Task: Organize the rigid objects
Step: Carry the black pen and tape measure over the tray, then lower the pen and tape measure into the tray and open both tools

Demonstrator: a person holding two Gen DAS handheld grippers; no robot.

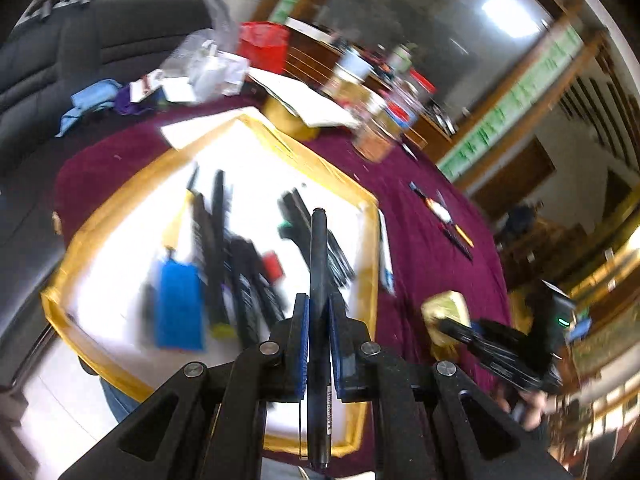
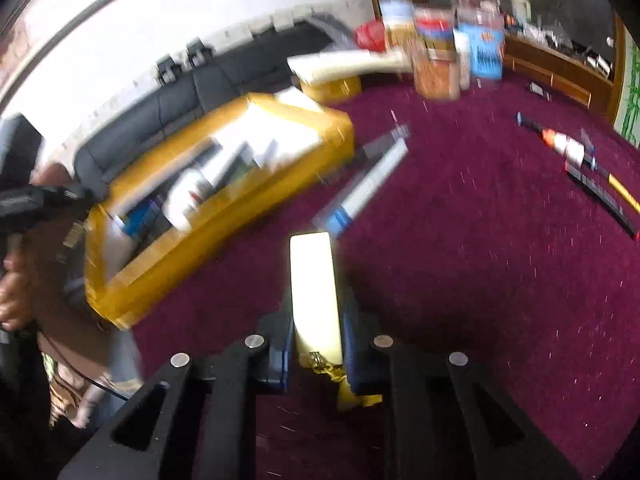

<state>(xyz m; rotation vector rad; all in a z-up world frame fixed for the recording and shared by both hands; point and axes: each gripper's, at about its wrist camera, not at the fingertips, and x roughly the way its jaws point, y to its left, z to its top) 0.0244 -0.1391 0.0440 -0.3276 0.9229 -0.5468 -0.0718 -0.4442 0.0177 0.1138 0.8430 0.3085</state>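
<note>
My left gripper (image 1: pixel 319 308) is shut on a black pen (image 1: pixel 319 264) and holds it above the near right part of a yellow-rimmed white tray (image 1: pixel 372 248). The tray holds several black pens, a blue block (image 1: pixel 178 308) and a small red piece (image 1: pixel 273 265). My right gripper (image 2: pixel 316 312) is shut on a pale yellow flat block (image 2: pixel 314 292) above the maroon tablecloth, right of the tray (image 2: pixel 224 216). The right gripper with its yellow block also shows in the left wrist view (image 1: pixel 446 316).
A white-and-blue pen (image 2: pixel 368 184) lies on the maroon cloth (image 2: pixel 480 260) beside the tray. More pens and a pencil (image 2: pixel 592 172) lie at the far right. Jars and boxes (image 2: pixel 440 52) stand at the back, with papers and a dark sofa (image 1: pixel 100 52) behind.
</note>
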